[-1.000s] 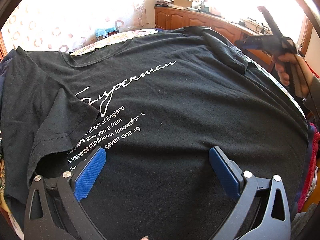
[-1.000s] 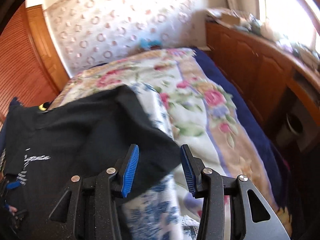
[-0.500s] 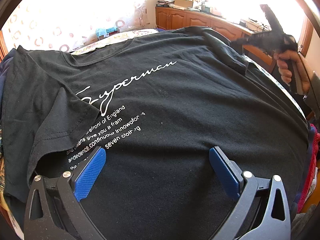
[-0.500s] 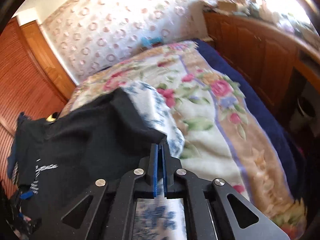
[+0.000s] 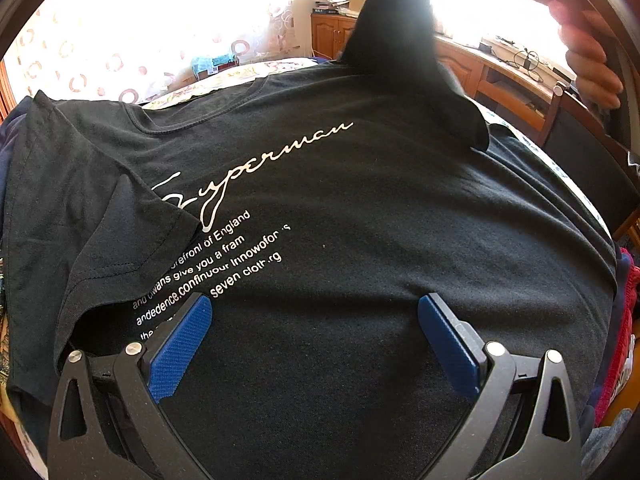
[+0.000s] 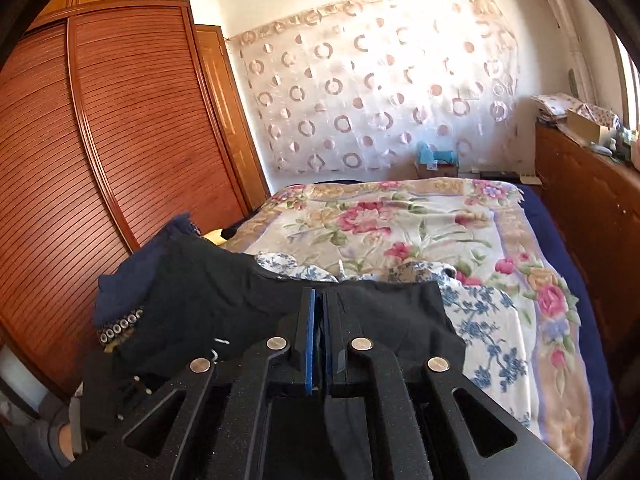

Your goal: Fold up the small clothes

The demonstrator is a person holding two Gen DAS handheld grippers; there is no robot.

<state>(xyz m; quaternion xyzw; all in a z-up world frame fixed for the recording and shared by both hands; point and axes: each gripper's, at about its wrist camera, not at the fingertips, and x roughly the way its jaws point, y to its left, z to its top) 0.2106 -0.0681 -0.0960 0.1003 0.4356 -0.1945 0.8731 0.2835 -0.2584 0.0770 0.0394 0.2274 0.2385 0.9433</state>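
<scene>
Black T-shirt [image 5: 360, 220] lying flat on the flowery bed cover [image 6: 420, 232], one sleeve [image 5: 396, 40] pulled up high.

Left gripper [image 5: 312, 344] low over the shirt's front, blue pads [image 5: 180, 348] spread wide apart, nothing between them. Right gripper [image 6: 318, 344] nearly pressed together, pinching black cloth, probably the raised sleeve, though hard to tell so close up. Jaws just eased open a bit, cloth caught between. Blurry hand [image 5: 588, 60] up at the right. Brown wardrobe [image 6: 100, 160] beside the bed.
</scene>
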